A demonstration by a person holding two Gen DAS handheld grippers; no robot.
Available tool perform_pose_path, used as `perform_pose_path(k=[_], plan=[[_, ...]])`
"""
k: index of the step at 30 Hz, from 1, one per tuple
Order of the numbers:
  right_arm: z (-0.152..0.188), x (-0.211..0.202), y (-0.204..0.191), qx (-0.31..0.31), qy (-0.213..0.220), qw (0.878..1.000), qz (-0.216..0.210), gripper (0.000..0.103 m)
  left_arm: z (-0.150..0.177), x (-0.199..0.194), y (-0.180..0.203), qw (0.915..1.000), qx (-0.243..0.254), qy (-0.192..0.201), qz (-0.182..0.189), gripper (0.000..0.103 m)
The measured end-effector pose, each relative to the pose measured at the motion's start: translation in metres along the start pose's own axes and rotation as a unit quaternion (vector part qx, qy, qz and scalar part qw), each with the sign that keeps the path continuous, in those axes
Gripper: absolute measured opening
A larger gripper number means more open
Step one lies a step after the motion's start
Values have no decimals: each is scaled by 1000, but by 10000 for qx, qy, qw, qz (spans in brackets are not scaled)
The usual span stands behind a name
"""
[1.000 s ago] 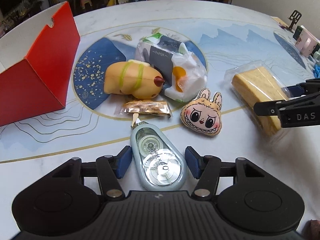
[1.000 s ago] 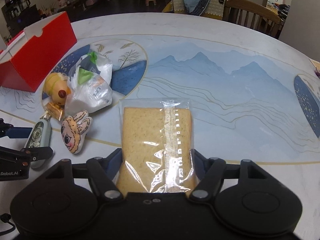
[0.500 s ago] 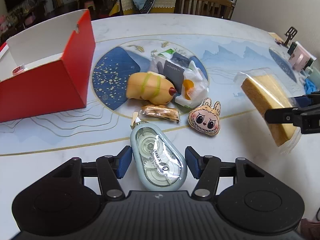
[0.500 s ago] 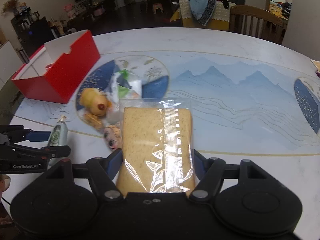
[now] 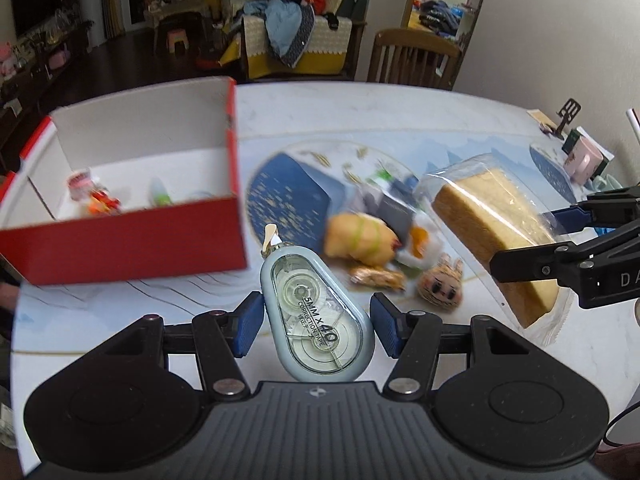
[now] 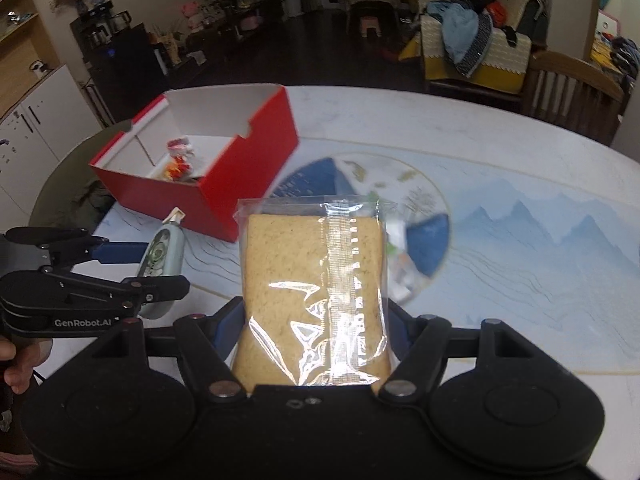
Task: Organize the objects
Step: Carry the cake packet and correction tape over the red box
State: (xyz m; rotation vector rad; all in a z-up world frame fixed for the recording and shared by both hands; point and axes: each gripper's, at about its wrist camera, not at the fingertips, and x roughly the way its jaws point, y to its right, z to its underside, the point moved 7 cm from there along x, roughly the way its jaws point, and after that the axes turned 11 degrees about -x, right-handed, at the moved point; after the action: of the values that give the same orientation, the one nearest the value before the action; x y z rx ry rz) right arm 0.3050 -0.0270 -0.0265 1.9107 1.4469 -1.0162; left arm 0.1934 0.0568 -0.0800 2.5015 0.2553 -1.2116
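Jaws of the left gripper were clamped on a correction tape dispenser, a pale grey-blue teardrop with clear window, long axis along the fingers, nozzle forward. Jaws of the right gripper held a wrapped bread slice, tan, in clear crinkled film with a center seam, long axis also pointing forward. Both items hung above the counter. Landmark: open red box, white inside, a few small items in it. It lay ahead and left of both loads; the left gripper looked nearer it. Leftover toys and packets sat right of the box, blurred.
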Motion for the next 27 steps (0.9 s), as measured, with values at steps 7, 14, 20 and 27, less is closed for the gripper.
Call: perform_pose_path(k=[7, 14, 20, 27], plan=[[-53, 17, -45, -199, 42, 9993, -306, 70, -31, -17, -46, 9997, 61, 233, -91, 58], [-96, 41, -77, -345, 12, 9983, -463, 70, -69, -23, -98, 9986, 95, 437, -291, 58], [-122, 69, -102, -465, -83, 9975, -530, 70, -95, -20, -132, 9978, 141, 489, -420, 58], [-154, 103, -117, -684, -87, 9973, -238, 70, -122, -4, -168, 9961, 238, 545, -646, 58]])
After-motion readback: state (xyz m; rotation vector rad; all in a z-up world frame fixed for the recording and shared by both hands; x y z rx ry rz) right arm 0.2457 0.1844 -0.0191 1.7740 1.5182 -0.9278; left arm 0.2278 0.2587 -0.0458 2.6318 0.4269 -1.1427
